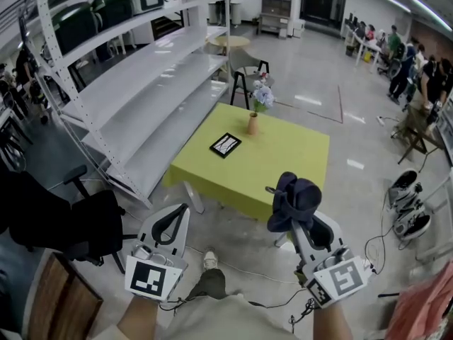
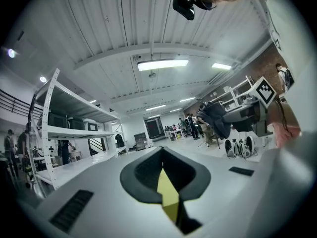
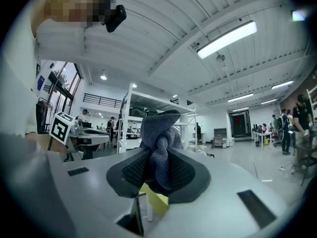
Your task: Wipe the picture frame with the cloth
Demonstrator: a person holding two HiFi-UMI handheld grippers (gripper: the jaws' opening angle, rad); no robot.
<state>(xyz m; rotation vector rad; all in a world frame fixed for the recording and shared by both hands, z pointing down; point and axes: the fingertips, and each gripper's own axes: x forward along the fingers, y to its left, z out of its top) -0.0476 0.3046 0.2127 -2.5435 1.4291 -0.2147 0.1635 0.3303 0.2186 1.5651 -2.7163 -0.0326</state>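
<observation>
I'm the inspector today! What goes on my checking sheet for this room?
Surface: table with a yellow-green cover, mostly bare.
Job's things: picture frame lies on the table; cloth is bunched in the right hand-held gripper.
Clutter: vase of flowers close to the frame.
Grippers: right one shut on the cloth; left hand-held gripper shut, holding nothing.
Cables: white cable on the floor near the person's shoe.
Surroundings: white shelf rack, black chair, people far off.
</observation>
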